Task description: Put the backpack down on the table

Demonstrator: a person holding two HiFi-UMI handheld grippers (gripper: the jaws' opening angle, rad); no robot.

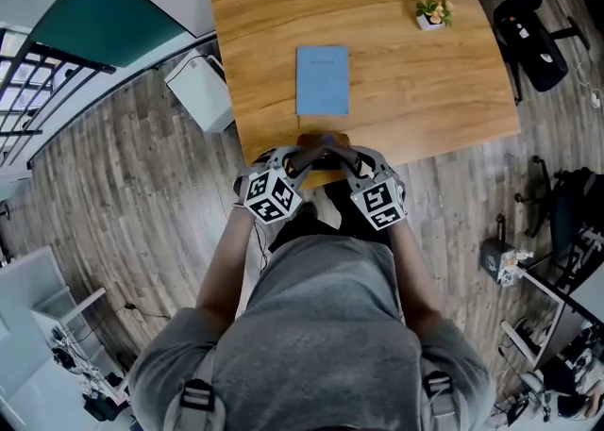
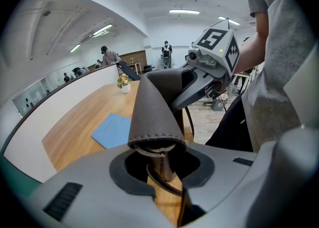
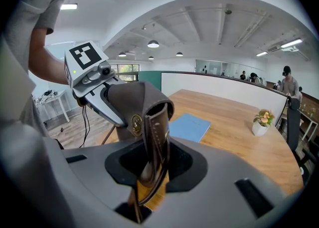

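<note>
A brown leather backpack [image 1: 319, 143] hangs at the front edge of the wooden table [image 1: 406, 90], held between both grippers. My left gripper [image 1: 295, 163] is shut on a folded brown leather part of the backpack [image 2: 153, 114]. From the other side, my right gripper [image 1: 351, 163] is shut on a leather strap with a brass stud [image 3: 152, 122]. Each gripper shows in the other's view: the right gripper [image 2: 199, 80] and the left gripper [image 3: 107, 103], close together. Most of the bag's body is hidden below the grippers.
A blue notebook [image 1: 322, 79] lies on the table just beyond the backpack, and a small potted plant [image 1: 433, 12] stands at the far right. A white bin [image 1: 201, 91] stands by the table's left edge. A black chair [image 1: 533, 33] is on the right.
</note>
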